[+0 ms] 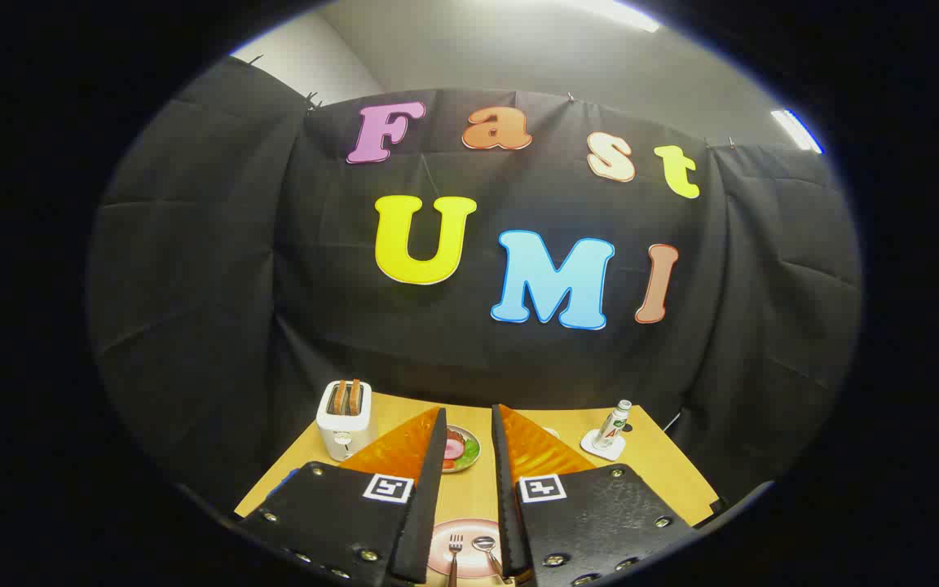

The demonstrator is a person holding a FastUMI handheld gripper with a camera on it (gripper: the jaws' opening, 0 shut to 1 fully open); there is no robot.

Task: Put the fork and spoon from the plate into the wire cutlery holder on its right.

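A pink plate (445, 540) lies on the wooden table, seen low between my two fingers. On it rest a fork (455, 548) and, to its right, a spoon (486, 548), side by side with their heads pointing away. My gripper (468, 420) hangs well above the table, open, with nothing between its fingers. The right finger (510, 497) covers the table to the right of the plate, so the wire cutlery holder is hidden.
A white toaster (345, 424) with two slices of toast stands at the back left. A small plate of food (460, 449) sits beyond the fingertips. At the back right a bottle (612, 422) stands on a white coaster (604, 445).
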